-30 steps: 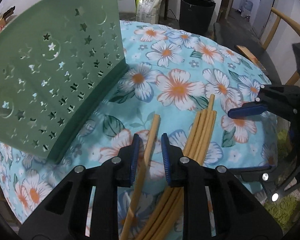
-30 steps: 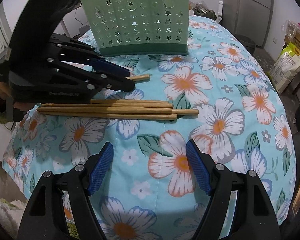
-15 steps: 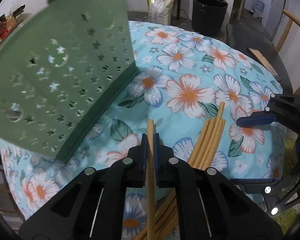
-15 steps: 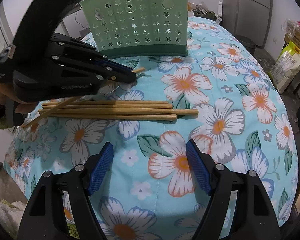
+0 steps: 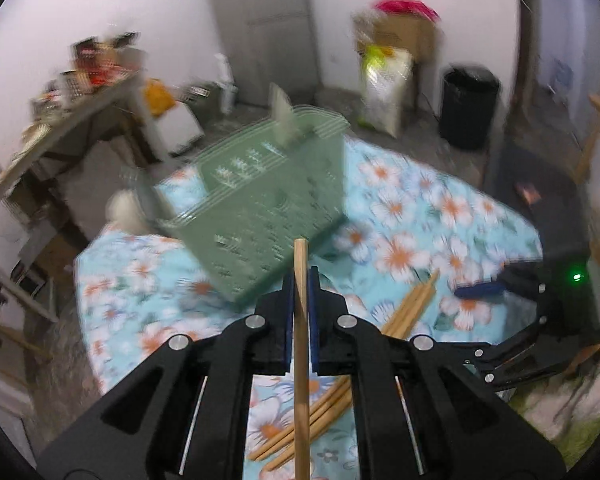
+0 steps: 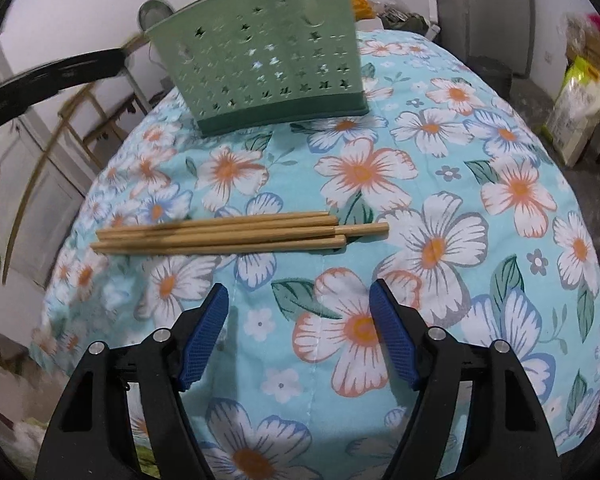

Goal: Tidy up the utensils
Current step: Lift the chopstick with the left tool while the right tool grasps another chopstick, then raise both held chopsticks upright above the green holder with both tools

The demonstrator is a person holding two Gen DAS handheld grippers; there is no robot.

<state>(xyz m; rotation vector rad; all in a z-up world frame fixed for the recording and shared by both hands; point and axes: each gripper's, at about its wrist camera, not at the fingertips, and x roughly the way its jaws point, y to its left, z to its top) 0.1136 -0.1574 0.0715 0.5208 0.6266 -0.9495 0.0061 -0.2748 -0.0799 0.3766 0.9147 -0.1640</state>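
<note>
Clamping one chopstick [image 5: 301, 320], the left gripper [image 5: 301, 312] is carrying it lengthwise toward the green basket [image 5: 268, 208] ahead; right of it, the right gripper [image 6: 300, 336], jaws narrowing but empty, is hovering near the remaining chopsticks [image 6: 228, 234], lying crosswise before that basket.

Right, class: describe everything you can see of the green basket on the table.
The green basket looks like plastic, with a darker solid base band and walls pierced by star and moon cutouts. It stands upright on the floral tablecloth, open top upward, beyond the chopsticks and apart from them. Neither gripper touches it. Its contents cannot be seen.
</note>
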